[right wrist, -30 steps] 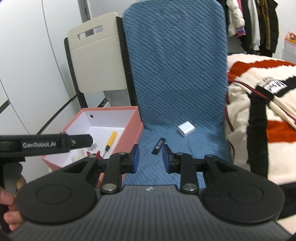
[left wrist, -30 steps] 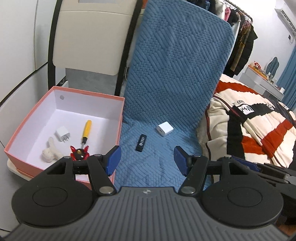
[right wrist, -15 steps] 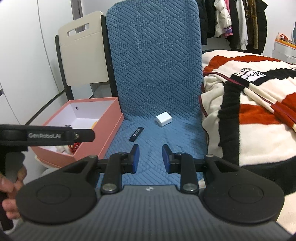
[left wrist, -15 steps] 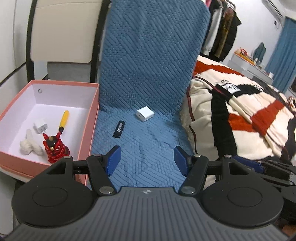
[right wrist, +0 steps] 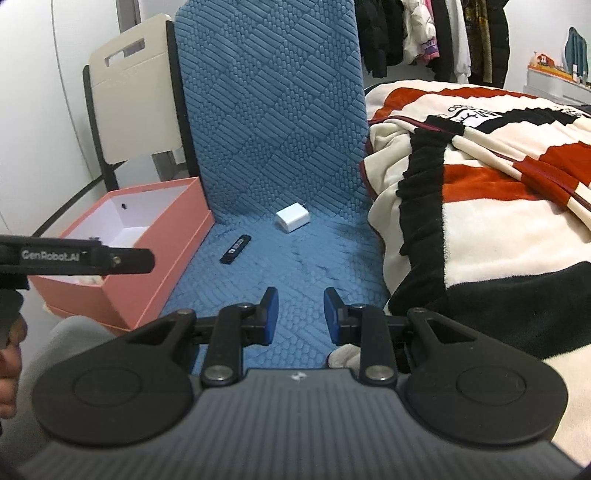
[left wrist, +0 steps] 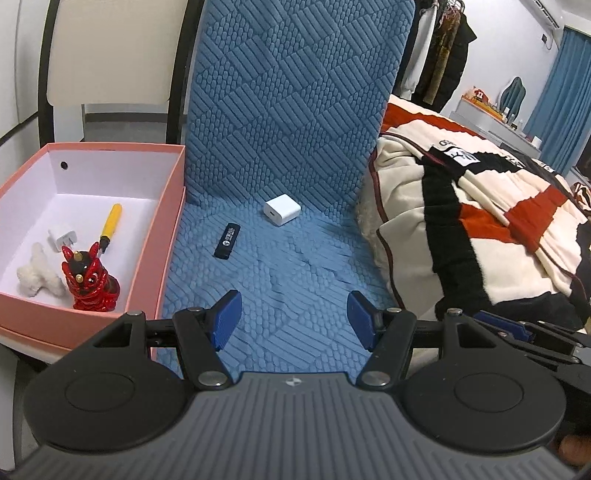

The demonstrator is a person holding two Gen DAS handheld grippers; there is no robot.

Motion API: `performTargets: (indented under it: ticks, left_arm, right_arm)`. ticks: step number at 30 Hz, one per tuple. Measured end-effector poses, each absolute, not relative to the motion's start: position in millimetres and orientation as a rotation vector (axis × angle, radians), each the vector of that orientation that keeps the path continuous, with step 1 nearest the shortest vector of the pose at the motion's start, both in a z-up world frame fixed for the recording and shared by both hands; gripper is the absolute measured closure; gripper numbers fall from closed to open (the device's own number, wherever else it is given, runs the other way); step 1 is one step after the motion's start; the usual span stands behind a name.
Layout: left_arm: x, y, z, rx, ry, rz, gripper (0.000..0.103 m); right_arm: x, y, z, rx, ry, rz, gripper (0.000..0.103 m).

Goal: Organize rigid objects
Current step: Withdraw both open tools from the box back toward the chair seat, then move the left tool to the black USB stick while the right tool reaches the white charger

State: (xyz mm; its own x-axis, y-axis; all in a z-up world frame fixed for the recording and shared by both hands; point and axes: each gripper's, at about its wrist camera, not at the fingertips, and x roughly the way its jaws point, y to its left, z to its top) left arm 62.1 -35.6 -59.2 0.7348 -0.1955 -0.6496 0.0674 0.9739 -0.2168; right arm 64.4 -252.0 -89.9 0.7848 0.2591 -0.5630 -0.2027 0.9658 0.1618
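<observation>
Blue quilted chair seat (left wrist: 288, 266), left wrist view: the left gripper (left wrist: 291, 314) hangs wide open and empty above it, with the black USB stick (left wrist: 227, 240) and white charger (left wrist: 282, 209) still outside the pink box (left wrist: 155, 236), now nearer than a second ago. Right wrist view: the right gripper (right wrist: 297, 314), part-open and empty, faces both; reaching the stick looks next.

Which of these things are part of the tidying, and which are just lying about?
Part of the job:
pink box
black stick
white charger cube
red figurine
yellow screwdriver

Just lying about:
striped blanket
hanging clothes
</observation>
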Motion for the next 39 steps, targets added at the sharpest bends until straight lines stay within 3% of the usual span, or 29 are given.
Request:
performTargets:
  ticks: [3,17,20,23,25,27,39]
  left_arm:
    - [73,-35,-71,-0.173,0.731,-0.139,0.026]
    - [148,-34,-138,-0.169,0.732,-0.123,0.026]
    - [164,-36,-152,-0.147,0.744,-0.123,0.026]
    - [179,-39,-164,-0.105,0.761,-0.126,0.026]
    - [189,-41,-170,-0.089,0.767,-0.122,0.026]
    - [199,-41,-174,-0.085,0.768,-0.118,0.026]
    - [243,-52,-188,0.05,0.697,-0.09,0.026]
  right_arm:
    - [72,-254,-100,0.102,0.621,0.241,0.073]
    - [129,-249,-132,0.112,0.623,0.216,0.073]
    - [144,-245,-137,0.118,0.621,0.207,0.06]
    - [158,-238,-141,0.113,0.626,0.222,0.058]
    - [169,-233,-143,0.111,0.631,0.227,0.049]
    - [179,-229,-147,0.118,0.631,0.211,0.028]
    - [251,-217,-187,0.2,0.658,0.214,0.028]
